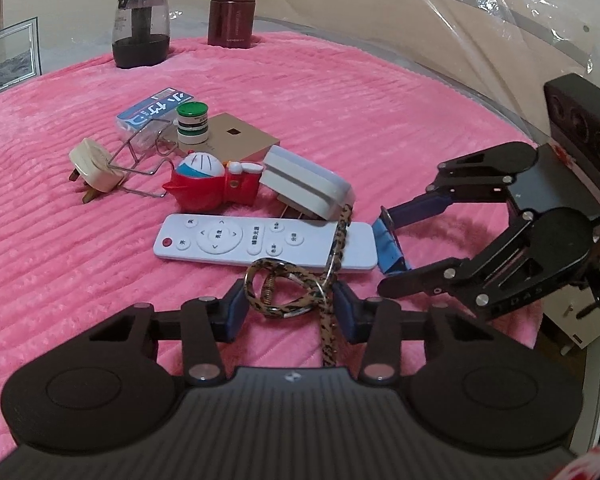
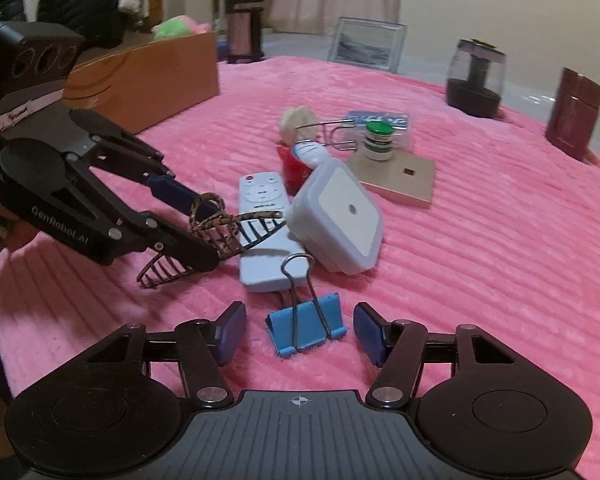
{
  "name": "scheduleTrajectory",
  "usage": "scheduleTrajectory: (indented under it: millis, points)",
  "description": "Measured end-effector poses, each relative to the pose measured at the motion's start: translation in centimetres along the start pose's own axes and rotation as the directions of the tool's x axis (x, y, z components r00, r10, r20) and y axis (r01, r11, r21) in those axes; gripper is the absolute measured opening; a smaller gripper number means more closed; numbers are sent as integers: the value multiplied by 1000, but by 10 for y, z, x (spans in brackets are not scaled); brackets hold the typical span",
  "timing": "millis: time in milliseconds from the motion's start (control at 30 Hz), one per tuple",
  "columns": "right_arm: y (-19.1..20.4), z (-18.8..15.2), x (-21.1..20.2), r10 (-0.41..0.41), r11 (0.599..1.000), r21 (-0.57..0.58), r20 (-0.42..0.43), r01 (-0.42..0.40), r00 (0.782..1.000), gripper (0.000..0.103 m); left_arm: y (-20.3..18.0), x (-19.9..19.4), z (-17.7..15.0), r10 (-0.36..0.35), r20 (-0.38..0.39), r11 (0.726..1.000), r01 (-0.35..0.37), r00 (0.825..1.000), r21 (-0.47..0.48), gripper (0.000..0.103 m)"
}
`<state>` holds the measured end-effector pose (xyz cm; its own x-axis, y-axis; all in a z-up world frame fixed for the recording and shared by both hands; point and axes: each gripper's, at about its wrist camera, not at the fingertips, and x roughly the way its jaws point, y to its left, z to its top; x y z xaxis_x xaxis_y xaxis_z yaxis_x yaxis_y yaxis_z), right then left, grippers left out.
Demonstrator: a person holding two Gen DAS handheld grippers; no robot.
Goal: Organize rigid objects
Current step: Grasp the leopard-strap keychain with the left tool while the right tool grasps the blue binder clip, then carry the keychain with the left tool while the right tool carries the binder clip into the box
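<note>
A leopard-print hair claw clip (image 1: 288, 292) lies on the pink blanket (image 1: 380, 120), and my left gripper (image 1: 291, 310) is shut on it, its blue pads pressing on both sides. The right wrist view shows the same clip (image 2: 216, 222) held in the left gripper (image 2: 204, 232) over the end of a white remote (image 2: 260, 240). A blue binder clip (image 2: 306, 328) sits between the pads of my right gripper (image 2: 300, 334), which is open with a gap on each side. From the left wrist view, the right gripper (image 1: 388, 252) straddles that binder clip (image 1: 390, 242).
Behind the remote (image 1: 260, 242) are a white night-light plug (image 1: 308, 184), a red cartoon toy (image 1: 208, 184), a cream plug adapter (image 1: 92, 168), a green-capped jar (image 1: 192, 124) on a gold box (image 1: 240, 136), a dark jar (image 1: 140, 32) and a maroon canister (image 1: 232, 14). A cardboard box (image 2: 148, 76) stands far left.
</note>
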<state>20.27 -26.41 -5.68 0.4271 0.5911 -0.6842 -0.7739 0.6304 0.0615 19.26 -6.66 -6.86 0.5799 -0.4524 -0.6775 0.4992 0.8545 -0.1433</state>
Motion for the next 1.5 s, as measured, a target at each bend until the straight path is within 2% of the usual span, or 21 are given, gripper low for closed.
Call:
scheduleTrajectory:
  millis: [167,233,500,700,933,1200,1500]
  points:
    - [-2,2,2,16,999,-37,-16,-17,1000,51,-1,-5,-2,-3,3,1000,3,1000,-13,38]
    - [-3,3,2,12,999,-40,-19,-13,1000,41,-1,-7,-3,-9,-1,1000,9,1000,-18,38]
    - [-5,3,5,35,997,-68,-28,-37,999,42,-1,-14,-12,-22,-2,998,22,1000,-52,36]
    - [-6,6,7,52,995,-81,-36,-55,998,39,-2,-14,-13,-22,2,999,23,1000,-44,35]
    - [6,2,-6,-39,999,9,-38,39,999,39,-3,-16,-14,-18,7,998,19,1000,-60,34]
    - [21,-6,-31,-140,980,143,-17,141,990,39,-7,-32,-16,10,14,998,-9,1000,-67,33]
    - [35,-1,-41,-161,971,181,-1,158,987,39,-10,-52,-24,33,33,997,-30,999,-66,33]
